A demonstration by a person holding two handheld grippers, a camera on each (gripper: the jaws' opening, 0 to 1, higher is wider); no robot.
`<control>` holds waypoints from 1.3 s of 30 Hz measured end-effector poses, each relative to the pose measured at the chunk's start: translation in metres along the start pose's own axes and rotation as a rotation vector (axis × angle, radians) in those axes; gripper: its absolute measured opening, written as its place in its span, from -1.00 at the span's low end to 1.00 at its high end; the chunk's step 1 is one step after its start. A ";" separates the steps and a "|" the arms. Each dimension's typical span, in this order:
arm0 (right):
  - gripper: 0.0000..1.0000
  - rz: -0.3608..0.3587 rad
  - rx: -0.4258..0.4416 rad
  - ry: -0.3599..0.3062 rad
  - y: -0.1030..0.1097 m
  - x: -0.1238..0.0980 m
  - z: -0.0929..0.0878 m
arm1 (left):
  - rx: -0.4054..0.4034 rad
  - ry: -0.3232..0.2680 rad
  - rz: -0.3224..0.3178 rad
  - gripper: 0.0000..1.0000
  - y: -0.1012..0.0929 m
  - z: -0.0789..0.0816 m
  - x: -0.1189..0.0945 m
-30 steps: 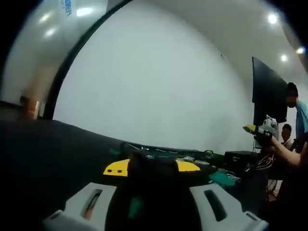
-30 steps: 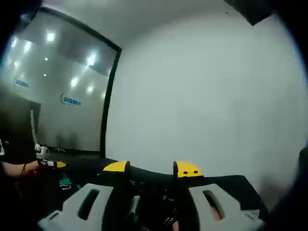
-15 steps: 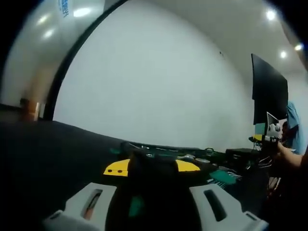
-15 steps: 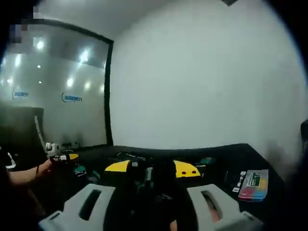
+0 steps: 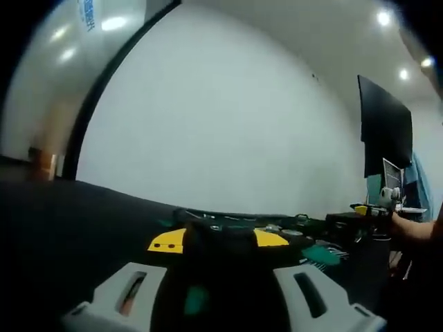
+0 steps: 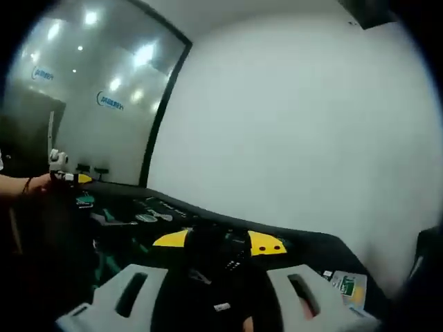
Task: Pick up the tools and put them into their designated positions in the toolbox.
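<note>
Item 1: tools (image 6: 142, 216) spread on the black counter (image 5: 62, 221), ahead-left of our right tool (image 6: 218, 243), ahead-right of our left tool (image 5: 218, 238). Both tools: 2 jaws apart, empty. Nearer hand: we cannot tell.

Green-handled tools (image 6: 142, 217) scattered, dark tabletop (image 6: 304, 249)

Ceiling spotlights (image 5: 383, 17) glare brightly; the white wall (image 5: 228, 131) is evenly lit, the near table (image 5: 62, 228) dim, soft, and fisheye-bent.
</note>
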State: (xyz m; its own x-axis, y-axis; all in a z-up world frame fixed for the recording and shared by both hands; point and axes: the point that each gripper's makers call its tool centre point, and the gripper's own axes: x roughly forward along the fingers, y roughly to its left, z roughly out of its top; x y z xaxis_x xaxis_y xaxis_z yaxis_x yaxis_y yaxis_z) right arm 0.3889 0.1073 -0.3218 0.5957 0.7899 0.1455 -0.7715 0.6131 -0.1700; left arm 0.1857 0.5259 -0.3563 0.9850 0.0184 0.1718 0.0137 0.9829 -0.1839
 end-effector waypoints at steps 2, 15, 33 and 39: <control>-0.43 -0.034 0.026 -0.002 -0.006 -0.003 -0.004 | -0.003 -0.002 -0.001 -0.28 -0.003 0.000 0.000; -0.43 -0.063 0.045 -0.049 -0.012 -0.018 -0.006 | -0.037 -0.010 -0.011 -0.29 -0.009 0.002 -0.002; -0.45 -0.086 0.067 -0.043 -0.019 -0.021 -0.014 | -0.065 -0.020 0.002 -0.29 0.021 -0.001 0.002; -0.45 -0.085 0.075 -0.037 -0.020 -0.020 -0.015 | -0.053 -0.010 -0.005 -0.28 0.020 -0.002 0.002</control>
State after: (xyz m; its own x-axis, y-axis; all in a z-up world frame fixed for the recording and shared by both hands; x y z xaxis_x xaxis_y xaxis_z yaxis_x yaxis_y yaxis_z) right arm 0.3956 0.0800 -0.3358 0.6521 0.7333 0.1924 -0.7339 0.6743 -0.0824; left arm 0.1882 0.5451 -0.3614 0.9831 0.0156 0.1824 0.0281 0.9717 -0.2344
